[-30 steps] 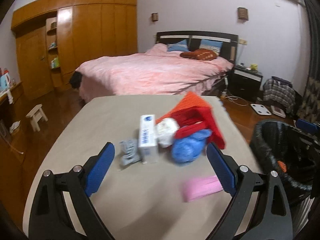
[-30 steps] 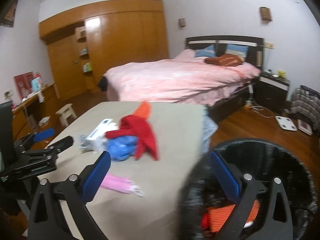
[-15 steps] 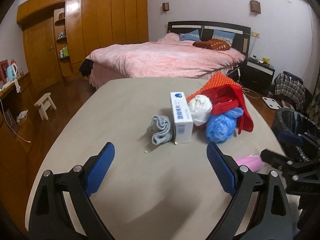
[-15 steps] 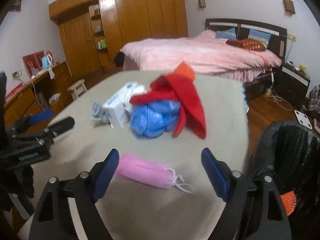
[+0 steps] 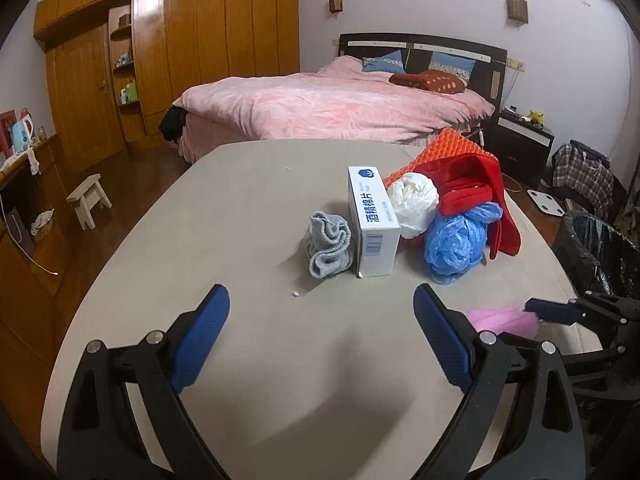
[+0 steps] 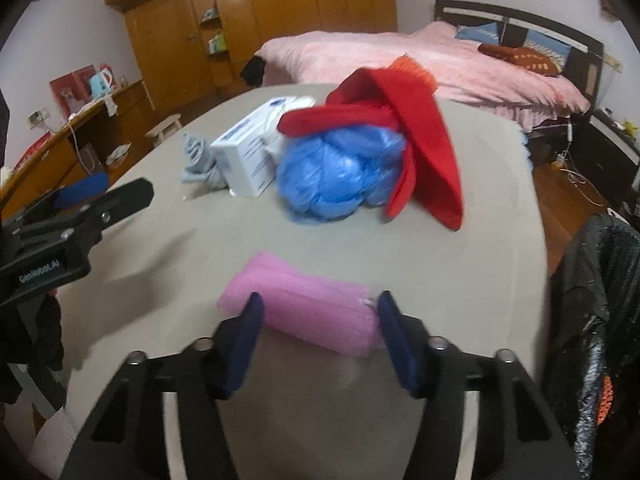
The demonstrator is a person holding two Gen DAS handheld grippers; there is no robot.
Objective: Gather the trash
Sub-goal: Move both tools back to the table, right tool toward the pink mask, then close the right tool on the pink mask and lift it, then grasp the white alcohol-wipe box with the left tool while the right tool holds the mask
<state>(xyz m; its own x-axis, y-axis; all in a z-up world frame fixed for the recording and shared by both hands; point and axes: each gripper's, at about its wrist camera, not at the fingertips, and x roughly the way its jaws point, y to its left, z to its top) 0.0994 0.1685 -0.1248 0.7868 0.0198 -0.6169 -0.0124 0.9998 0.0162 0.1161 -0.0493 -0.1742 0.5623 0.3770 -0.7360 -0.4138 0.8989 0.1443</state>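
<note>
Pink mask (image 6: pixel 308 312): a folded, soft pink item, lying flat on the grey-beige table (image 6: pixel 460 280) in the lower centre of the right wrist view, near the table's right edge. Its long axis ran from upper left to lower right of that frame, roughly crosswise to the fingers.

Right gripper (image 6: pixel 318 320): straddled the mask, one blue pad at each end of it. The jaws had just been closing, with the mask between them; whether the pads already pressed on it could not be told through the blur. In the left wrist view this gripper entered from the right edge, its blue tip over the pink mask (image 5: pixel 500 320).

Left gripper (image 5: pixel 322 336): jaws wide apart, nothing between them, hovering over bare table at the lower centre of its own frame. The mask lay to its lower right, so the right hand was plainly the nearer.

Bin (image 6: pixel 592 304): black-lined, at the right edge of the frame, just beside the table and near the mask.

Remaining items, upper centre of the table, well apart from the mask: blue plastic bag (image 6: pixel 340 176), red cloth (image 6: pixel 420 128), white box (image 6: pixel 256 152), grey sock (image 6: pixel 196 160), white bag (image 5: pixel 414 200).

Judgement: the coming move turned on finishing the pinch across the mask's length before lifting toward the bin.
</note>
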